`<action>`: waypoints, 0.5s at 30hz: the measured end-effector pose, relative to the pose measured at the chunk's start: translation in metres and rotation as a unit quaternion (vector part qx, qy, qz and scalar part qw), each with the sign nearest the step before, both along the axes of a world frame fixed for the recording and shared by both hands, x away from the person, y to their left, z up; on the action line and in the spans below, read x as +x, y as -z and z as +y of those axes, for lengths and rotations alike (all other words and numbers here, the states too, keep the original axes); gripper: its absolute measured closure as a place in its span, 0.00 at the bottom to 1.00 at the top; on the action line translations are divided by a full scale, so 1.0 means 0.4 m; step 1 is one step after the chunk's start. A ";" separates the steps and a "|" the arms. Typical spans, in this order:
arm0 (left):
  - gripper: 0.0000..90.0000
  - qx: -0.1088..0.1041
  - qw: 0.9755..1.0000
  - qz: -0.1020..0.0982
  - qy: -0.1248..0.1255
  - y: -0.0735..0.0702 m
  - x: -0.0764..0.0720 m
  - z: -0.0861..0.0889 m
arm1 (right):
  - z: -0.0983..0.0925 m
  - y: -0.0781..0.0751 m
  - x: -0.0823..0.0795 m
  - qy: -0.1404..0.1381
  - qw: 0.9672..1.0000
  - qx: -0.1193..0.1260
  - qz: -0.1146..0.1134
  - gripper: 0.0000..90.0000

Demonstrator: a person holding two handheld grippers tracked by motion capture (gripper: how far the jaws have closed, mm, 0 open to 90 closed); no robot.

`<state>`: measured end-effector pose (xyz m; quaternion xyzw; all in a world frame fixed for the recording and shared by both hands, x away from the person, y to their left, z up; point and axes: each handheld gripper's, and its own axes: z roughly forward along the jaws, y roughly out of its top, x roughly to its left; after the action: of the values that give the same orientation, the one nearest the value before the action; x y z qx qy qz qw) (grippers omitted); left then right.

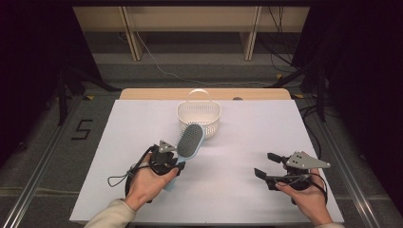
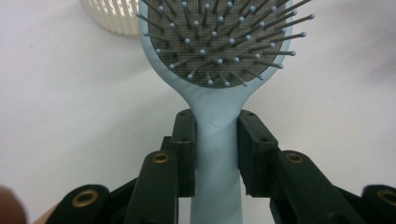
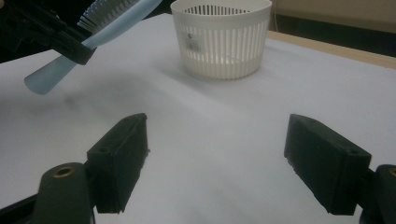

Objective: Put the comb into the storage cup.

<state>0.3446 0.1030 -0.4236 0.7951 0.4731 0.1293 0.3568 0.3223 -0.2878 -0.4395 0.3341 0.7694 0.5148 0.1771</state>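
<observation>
The hairbrush [image 2: 219, 56] head runs off the top edge; the basket [image 2: 109, 16] is mostly cropped, perhaps blurred.

One light-blue hairbrush [image 1: 190, 140], one white slotted basket [image 1: 199, 116], and two handheld grippers on the table.

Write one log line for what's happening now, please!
left hand-held gripper: shut on hairbrush handle | right hand-held gripper: open | basket: beyond brush

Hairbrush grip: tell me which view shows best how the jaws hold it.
The left gripper view. There the left gripper presses both pads against the light blue hairbrush at the neck just below its bristle pad. The high view shows the hairbrush pointing toward the white basket. The right gripper view shows it from the side, lifted off the table.
</observation>
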 end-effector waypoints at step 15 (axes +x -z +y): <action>0.78 -0.019 0.999 -0.036 -0.007 -0.016 0.001 0.005 | 0.000 0.000 0.000 0.000 1.000 0.000 0.000 0.25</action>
<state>0.3451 0.1052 -0.4172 0.7798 0.4674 0.1516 0.3879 0.3223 -0.2876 -0.4397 0.3340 0.7691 0.5152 0.1773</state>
